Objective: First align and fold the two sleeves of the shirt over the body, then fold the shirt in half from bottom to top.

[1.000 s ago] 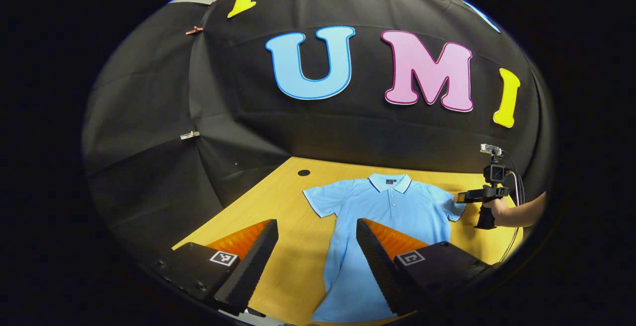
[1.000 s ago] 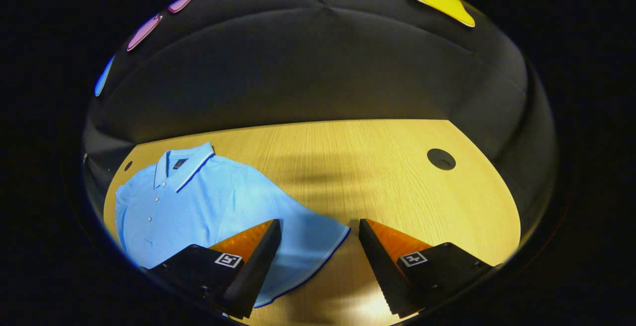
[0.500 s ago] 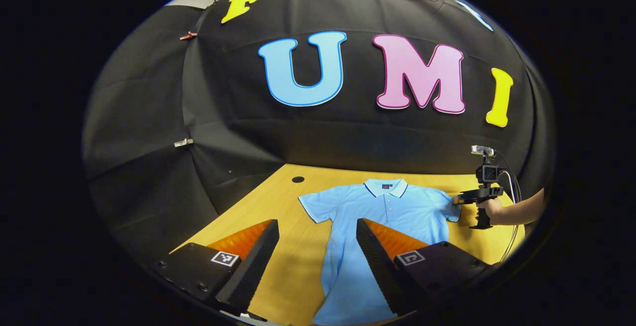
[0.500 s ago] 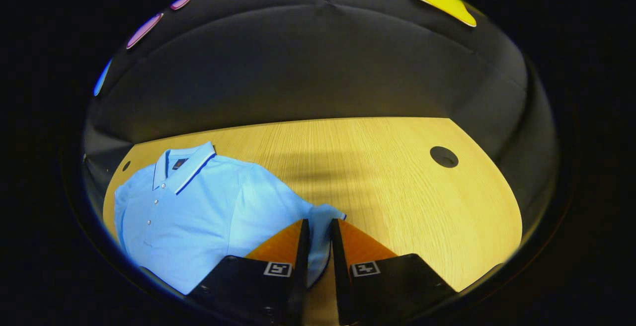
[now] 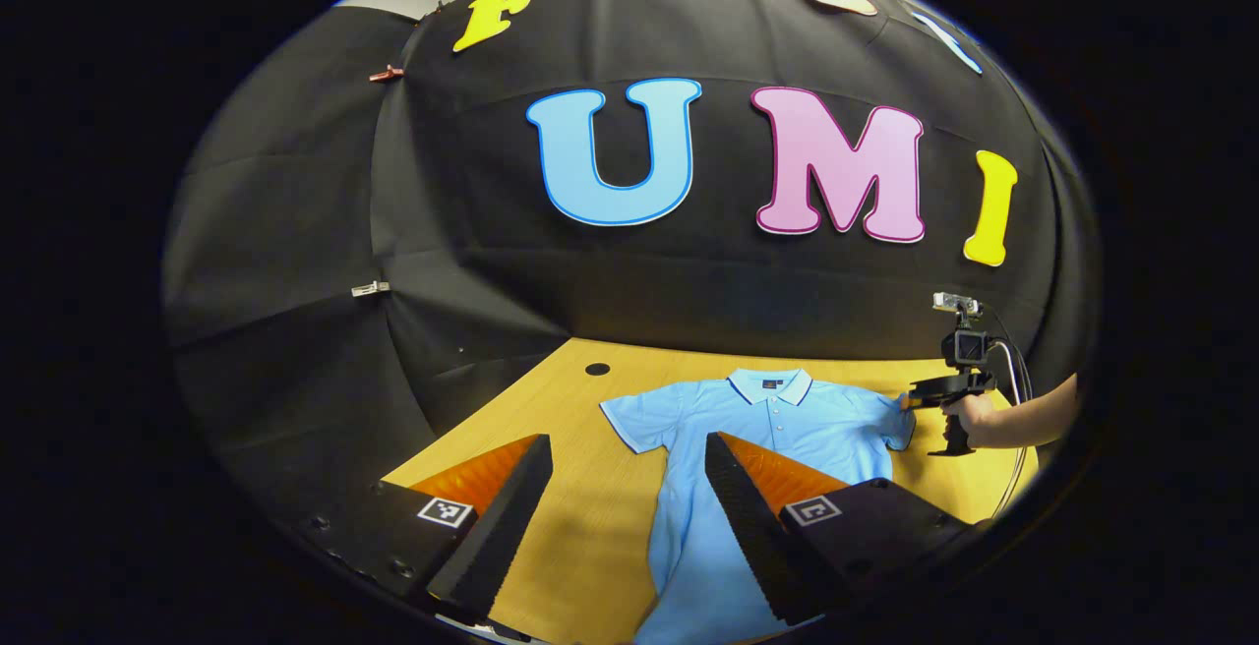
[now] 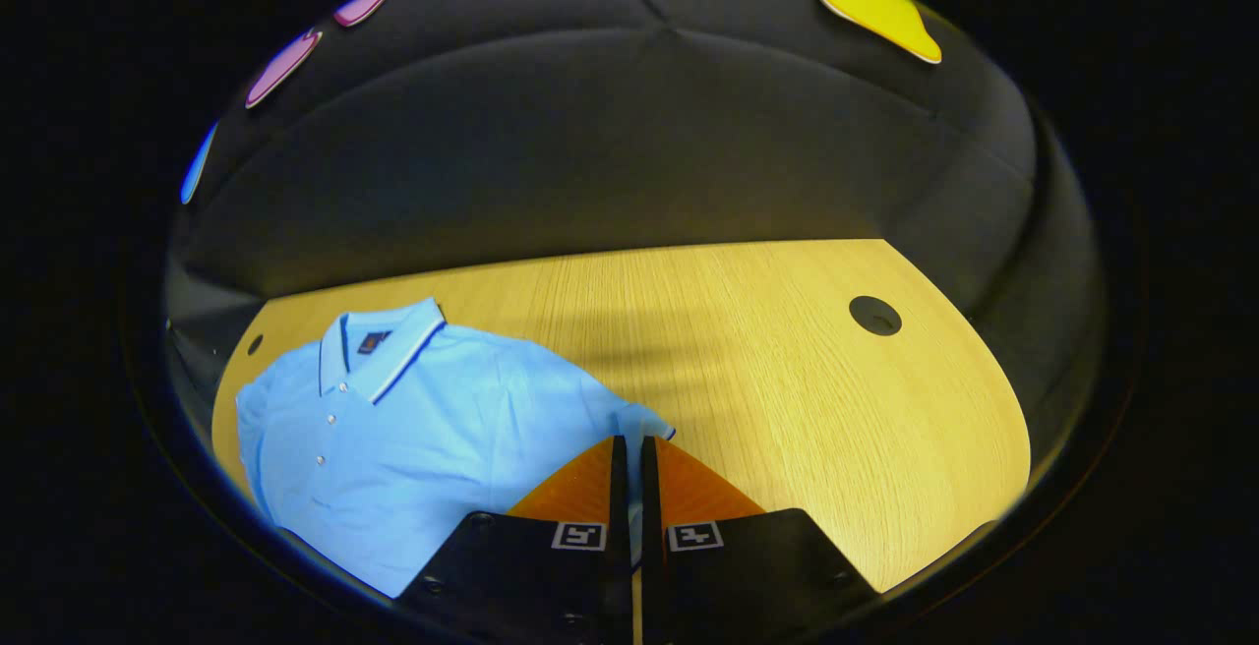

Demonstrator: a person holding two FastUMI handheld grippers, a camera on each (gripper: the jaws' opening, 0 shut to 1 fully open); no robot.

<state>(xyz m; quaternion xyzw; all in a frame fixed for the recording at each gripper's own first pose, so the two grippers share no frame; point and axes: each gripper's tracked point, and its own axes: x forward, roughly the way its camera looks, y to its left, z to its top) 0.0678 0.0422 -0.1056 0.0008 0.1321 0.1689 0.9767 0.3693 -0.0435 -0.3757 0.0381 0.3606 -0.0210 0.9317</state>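
A light blue polo shirt [image 5: 777,429] lies flat on the wooden table [image 5: 580,488], collar toward the back wall. In the right gripper view the shirt [image 6: 413,439] spreads to the left, and my right gripper [image 6: 629,443] is shut on the edge of its near sleeve [image 6: 644,424]. The left gripper view shows that right gripper [image 5: 920,394] farther off, held by a hand [image 5: 969,414] at the sleeve's end. My left gripper [image 5: 629,453] stands open above the table, in front of the shirt's left side, with nothing between its fingers. The other sleeve [image 5: 629,414] lies spread out.
The table has a round cable hole [image 5: 597,369] near the back left and another hole [image 6: 873,315] at the right. The black cloth wall [image 5: 472,262] closes off the back and the left side. Bare wood [image 6: 807,399] stretches right of the shirt.
My right gripper closed from wide open onto the sleeve's edge, and the sleeve has bunched up slightly. My left gripper stayed open and has shifted only a little.
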